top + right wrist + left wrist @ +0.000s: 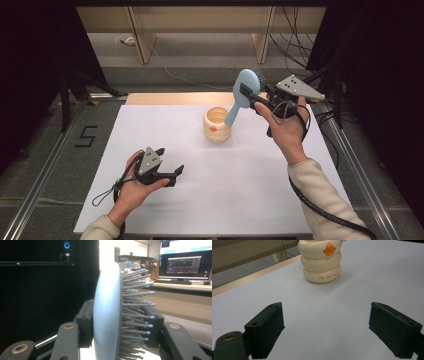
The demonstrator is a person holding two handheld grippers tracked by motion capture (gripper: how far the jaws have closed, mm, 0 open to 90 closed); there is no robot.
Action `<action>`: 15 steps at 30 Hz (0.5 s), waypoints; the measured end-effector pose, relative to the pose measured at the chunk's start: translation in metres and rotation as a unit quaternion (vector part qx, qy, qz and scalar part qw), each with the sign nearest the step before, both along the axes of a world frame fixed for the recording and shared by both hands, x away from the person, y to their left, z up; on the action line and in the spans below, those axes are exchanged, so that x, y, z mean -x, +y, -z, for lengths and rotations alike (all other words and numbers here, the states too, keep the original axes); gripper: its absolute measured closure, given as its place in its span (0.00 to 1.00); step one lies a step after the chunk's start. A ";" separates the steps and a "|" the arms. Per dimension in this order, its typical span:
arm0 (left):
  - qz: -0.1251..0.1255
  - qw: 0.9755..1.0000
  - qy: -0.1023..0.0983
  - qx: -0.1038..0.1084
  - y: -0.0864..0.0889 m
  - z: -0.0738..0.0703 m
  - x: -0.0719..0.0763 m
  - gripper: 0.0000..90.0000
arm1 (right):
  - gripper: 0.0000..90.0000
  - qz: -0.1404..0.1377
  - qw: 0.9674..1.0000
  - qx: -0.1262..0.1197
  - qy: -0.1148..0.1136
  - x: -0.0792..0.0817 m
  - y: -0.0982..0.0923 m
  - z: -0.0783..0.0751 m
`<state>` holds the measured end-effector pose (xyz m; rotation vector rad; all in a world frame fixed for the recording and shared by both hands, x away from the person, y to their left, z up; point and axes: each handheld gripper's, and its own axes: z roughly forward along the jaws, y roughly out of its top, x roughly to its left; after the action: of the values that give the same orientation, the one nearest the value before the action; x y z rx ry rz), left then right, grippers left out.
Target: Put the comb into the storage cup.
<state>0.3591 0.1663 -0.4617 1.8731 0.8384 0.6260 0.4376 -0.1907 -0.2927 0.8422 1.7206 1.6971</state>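
**Hairbrush held above the cup, left hand-held gripper idle**

Left side of the high view: left hand-held gripper (167,167) sits low over the white bench (225,200) near the front edge, in the person's left hand (132,187) – jaws spread wide, nothing between them. Left gripper view confirms it: both black pads apart with bare bench surface in the gap, cream cup (320,261) well ahead of them, upright, stacked-ring shape with an orange duck-bill mark on the front.

Middle: cream cup (218,125) stands on the bench toward the far side, open top up. The light-blue hairbrush (241,97) hangs tilted over it – handle end pointing down at the cup's rim on its right side, head up and to the right. Whether the handle tip touches the rim or is inside the cup, cannot tell.

Right: right hand-held gripper (250,97) is raised above the bench in the person's right hand (287,127), jaws clamped on the brush head. Right gripper view shows the hairbrush (107,315) edge-on – one pad against the smooth blue back, the other pressed into the bristles (136,302), which point right. Cable trails from the gripper down along the sleeve.
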 end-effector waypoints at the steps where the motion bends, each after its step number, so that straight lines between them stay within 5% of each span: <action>1: 0.000 1.000 0.000 0.000 0.000 0.000 0.000 0.13 | 0.59 -0.001 1.000 0.000 0.000 -0.001 0.000 0.000; 15: -0.001 1.000 -0.001 0.002 0.000 0.000 0.000 0.13 | 0.59 0.000 1.000 0.002 -0.003 -0.007 0.003 0.000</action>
<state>0.3591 0.1664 -0.4615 1.8678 0.8401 0.6275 0.4442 -0.1878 -0.2925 0.8339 1.7184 1.6939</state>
